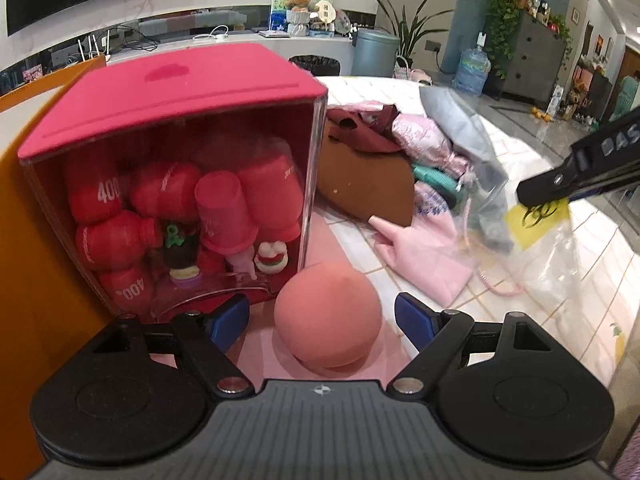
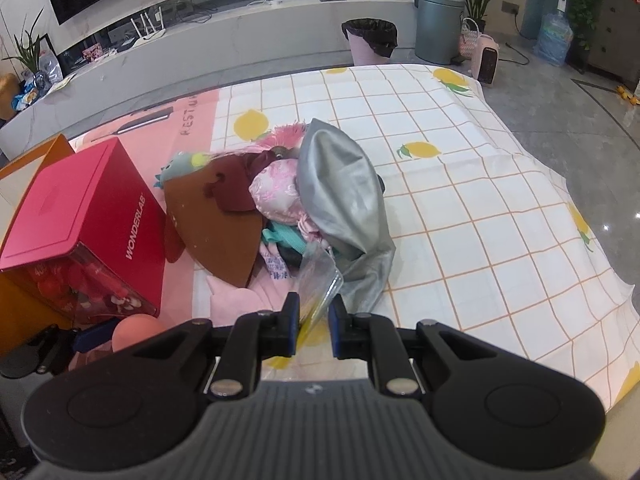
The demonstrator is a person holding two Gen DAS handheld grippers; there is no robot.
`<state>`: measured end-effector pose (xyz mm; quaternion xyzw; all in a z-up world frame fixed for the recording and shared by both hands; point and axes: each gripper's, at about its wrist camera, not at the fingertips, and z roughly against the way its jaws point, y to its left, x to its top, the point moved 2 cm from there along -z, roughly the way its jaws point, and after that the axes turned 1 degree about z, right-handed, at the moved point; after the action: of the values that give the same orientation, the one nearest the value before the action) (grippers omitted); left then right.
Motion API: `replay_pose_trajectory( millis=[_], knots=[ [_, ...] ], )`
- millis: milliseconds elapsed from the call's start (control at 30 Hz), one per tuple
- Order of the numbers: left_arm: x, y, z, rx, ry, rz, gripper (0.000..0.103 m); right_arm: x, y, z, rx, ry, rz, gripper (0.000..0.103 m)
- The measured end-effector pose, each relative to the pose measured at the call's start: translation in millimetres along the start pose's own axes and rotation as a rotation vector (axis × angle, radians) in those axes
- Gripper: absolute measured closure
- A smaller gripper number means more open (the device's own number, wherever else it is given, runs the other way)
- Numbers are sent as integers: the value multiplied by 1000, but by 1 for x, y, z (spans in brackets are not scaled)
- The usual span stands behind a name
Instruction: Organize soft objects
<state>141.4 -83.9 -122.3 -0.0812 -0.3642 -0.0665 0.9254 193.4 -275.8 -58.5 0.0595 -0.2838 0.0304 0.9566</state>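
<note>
Your left claw (image 1: 320,320) gapes wide around a pink ball (image 1: 328,316) beside the red box (image 1: 180,128). Your right claw (image 2: 313,330) pinches a clear bag (image 2: 318,280) by the fabric pile (image 2: 280,200) on the tabletop (image 2: 460,220).

A lemon-print checked cloth (image 2: 460,216) is covering the table, bearing a red box (image 2: 92,220) left, a soft pile (image 2: 312,200) centre, and a peach ball (image 1: 328,320) near.

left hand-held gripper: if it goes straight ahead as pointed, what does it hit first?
Most likely the peach foam ball: it sits between the open fingers of the left hand-held gripper, dead ahead. The red box stands just left of that line; depth is uncertain.
</note>
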Motion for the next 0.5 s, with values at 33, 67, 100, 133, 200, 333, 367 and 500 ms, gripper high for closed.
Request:
replay_pose_trajectory(
  millis=[33,67,100,133,200,333,367,500],
  knots=[
    [-1,0,1,-1,-8,-3,6,0,-1,1,1,-4,-4,90],
    [-1,-1,1,0,-11,-6,6,0,-1,2,3,-6,-5,90],
    [-1,-1,1,-1,-9,-9,6,0,-1,3,3,-9,-7,90],
    [-1,-1,1,-2,-11,-12,6,0,-2,3,4,-10,-7,90],
    [-2,-2,1,-3,-14,-14,6,0,-1,4,7,-11,-5,90],
    [-5,-3,2,-3,-21,-4,9,0,0,4,12,-10,0,89],
    [-4,-3,2,-4,-27,-3,11,0,0,4,13,-11,2,89],
    [-5,-3,4,-3,-38,7,14,0,0,3,19,-8,1,89]
  ],
)
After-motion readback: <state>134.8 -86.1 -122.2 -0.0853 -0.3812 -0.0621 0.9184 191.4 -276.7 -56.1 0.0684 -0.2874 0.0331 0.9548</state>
